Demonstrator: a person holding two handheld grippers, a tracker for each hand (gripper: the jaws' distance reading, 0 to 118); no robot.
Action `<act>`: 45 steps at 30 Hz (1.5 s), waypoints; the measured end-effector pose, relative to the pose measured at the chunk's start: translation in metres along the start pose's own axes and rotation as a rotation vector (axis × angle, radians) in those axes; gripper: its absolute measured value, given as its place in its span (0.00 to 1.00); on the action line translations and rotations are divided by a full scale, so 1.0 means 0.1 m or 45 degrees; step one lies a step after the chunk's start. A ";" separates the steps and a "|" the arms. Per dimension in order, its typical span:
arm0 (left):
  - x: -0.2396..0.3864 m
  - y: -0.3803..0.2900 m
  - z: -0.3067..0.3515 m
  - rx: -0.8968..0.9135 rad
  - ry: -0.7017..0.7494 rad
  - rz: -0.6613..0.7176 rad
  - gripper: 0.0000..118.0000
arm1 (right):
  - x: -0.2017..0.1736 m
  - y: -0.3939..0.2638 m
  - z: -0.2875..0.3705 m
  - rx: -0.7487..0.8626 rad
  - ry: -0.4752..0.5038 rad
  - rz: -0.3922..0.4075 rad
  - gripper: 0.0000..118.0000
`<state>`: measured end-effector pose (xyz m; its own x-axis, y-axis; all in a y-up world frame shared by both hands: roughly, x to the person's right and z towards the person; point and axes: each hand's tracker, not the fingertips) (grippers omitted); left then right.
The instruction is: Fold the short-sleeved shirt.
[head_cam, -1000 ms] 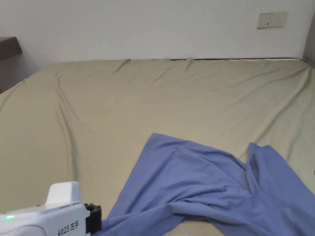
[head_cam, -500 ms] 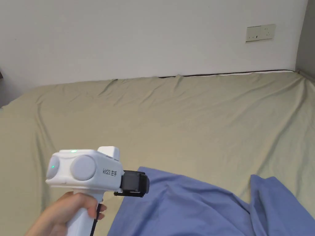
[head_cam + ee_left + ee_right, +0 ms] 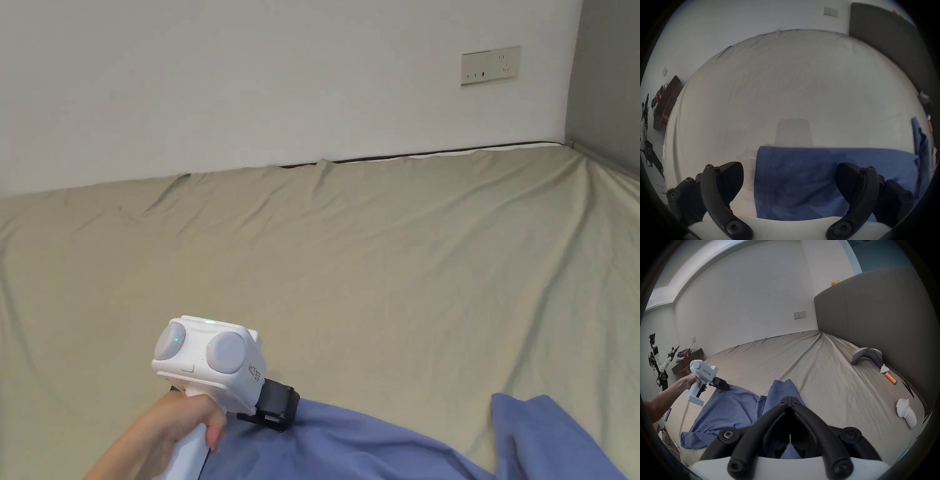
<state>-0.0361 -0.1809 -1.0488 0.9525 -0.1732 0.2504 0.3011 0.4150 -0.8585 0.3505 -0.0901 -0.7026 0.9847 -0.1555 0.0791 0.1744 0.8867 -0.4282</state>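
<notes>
Head view: blue shirt point(image 3: 375, 447) lies crumpled on the bed point(image 3: 375, 262), no fold made yet.
Left claw point(image 3: 789, 183): wide open over the hem, gripping nothing.
Right claw point(image 3: 790, 400): closed, probably pinching shirt cloth.
Left: spreading, then all folds.

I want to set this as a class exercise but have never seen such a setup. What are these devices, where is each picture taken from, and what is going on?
A person holds a handheld two-jaw tool in each hand. One picture comes from a camera on the person's head, the other two from cameras riding on the tools. A blue shirt lies crumpled on a bed with a tan sheet. In the head view, the left gripper reaches the shirt's edge; its own view shows the jaws wide apart, holding nothing. The right gripper has its jaws closed together over the shirt; whether cloth is pinched cannot be told.
</notes>
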 end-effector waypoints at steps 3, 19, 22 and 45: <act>-0.04 -0.02 0.02 0.028 -0.040 0.082 0.91 | 0.00 -0.01 0.02 -0.003 0.017 0.006 0.00; 0.25 0.02 0.24 -0.016 -0.170 -0.067 0.05 | 0.05 0.13 0.14 0.041 0.021 -0.005 0.03; 0.26 -0.01 0.21 -0.004 -0.165 -0.065 0.05 | 0.20 0.24 0.03 -0.021 -0.012 -0.033 0.13; 0.35 -0.15 0.29 0.063 -0.143 -0.076 0.05 | 0.35 0.88 -2.16 -0.871 0.066 0.058 0.82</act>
<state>-0.0062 -0.1671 -1.0139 0.9312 -0.0989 0.3509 0.3563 0.4509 -0.8183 0.4010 -0.1113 -0.9317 0.9870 -0.1603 0.0121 0.0794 0.4210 -0.9036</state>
